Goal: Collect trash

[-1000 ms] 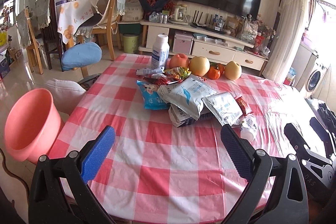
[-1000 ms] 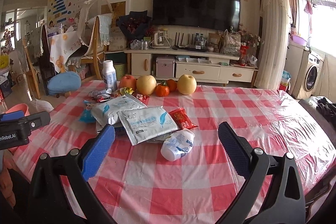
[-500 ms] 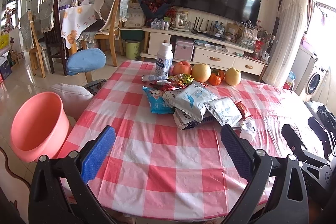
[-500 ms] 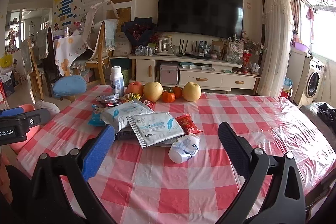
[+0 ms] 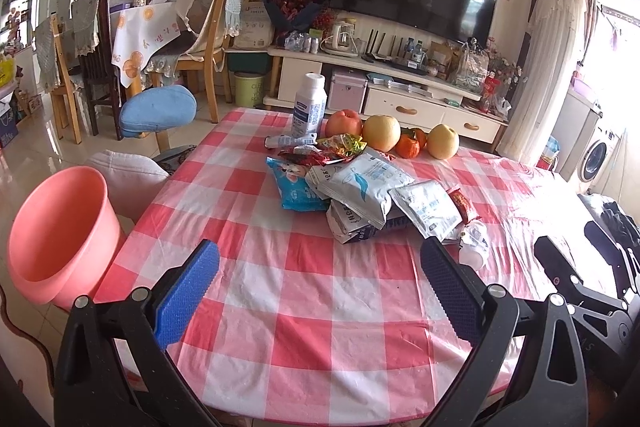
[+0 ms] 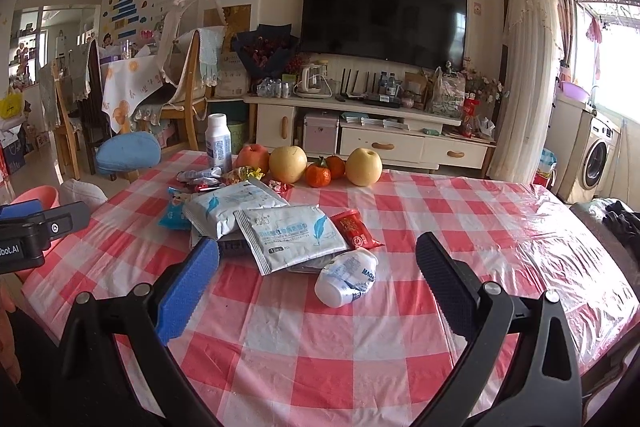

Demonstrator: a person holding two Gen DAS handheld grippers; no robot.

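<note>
Both hand-held grippers have drawn back and risen a little from the worktop (image 5: pixel 304 307) since the earlier frames, so more of the red-and-white checked cloth shows below them. Left hand-held gripper (image 5: pixel 318 287) hangs over the near edge of the worktop with its blue pads spread wide and nothing between them. Right hand-held gripper (image 6: pixel 316 287) is likewise wide open and empty, above the near edge further to the right.

Trash lies in a loose heap toward the middle of the worktop: a large white pouch (image 6: pixel 236 205) overlapped by a second white pouch (image 6: pixel 290 233), a blue snack bag (image 5: pixel 298 189) on the heap's left side, and a small red packet (image 6: pixel 356 229) touching its right side. A crumpled white bottle (image 6: pixel 348 277) lies on its side just in front of the heap, nearest the right hand-held gripper. More small wrappers (image 5: pixel 340 145) sit behind the heap.

Along the far edge stand an upright white bottle (image 5: pixel 309 105), an apple (image 5: pixel 344 123), two pale pears (image 6: pixel 288 163) (image 6: pixel 363 166) and two small orange fruits (image 6: pixel 320 175) between the pears.

A pink bin (image 5: pixel 60 235) stands on the floor just off the left edge of the worktop, its mouth open and tilted toward the camera
</note>
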